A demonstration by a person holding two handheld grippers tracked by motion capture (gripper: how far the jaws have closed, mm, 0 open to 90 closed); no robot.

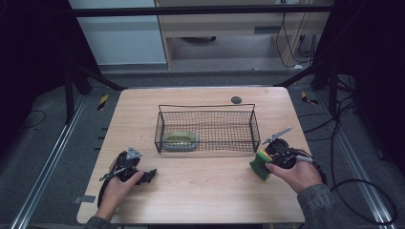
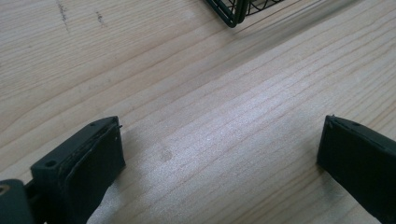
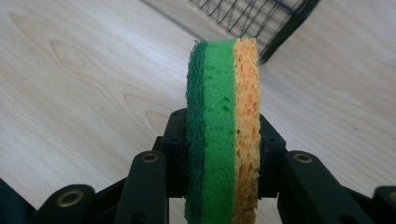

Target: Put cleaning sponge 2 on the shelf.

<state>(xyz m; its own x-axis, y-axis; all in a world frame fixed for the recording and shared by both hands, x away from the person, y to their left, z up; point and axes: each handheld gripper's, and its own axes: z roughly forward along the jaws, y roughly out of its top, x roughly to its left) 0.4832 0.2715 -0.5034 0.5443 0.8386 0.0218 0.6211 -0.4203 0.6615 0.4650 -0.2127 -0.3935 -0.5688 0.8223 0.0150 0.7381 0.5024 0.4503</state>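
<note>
Sponge (image 3: 222, 135) sat clamped in the right hand-held gripper (image 1: 265, 162) near the bench's (image 1: 205, 191) right edge; the wire basket (image 1: 206, 128) stood mid-bench, the left hand-held gripper (image 1: 145, 175) gaped apart.

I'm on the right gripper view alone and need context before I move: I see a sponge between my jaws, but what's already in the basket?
Observer: In the high view, a green sponge-like block lies at the left end of the wire basket.
Operator: What is the other gripper doing?
Observer: The left gripper is open over bare table, with nothing between its jaws.
Operator: Where am I relative to the basket?
Observer: The right gripper, shut on the sponge, is just outside the basket's near right corner.
</note>
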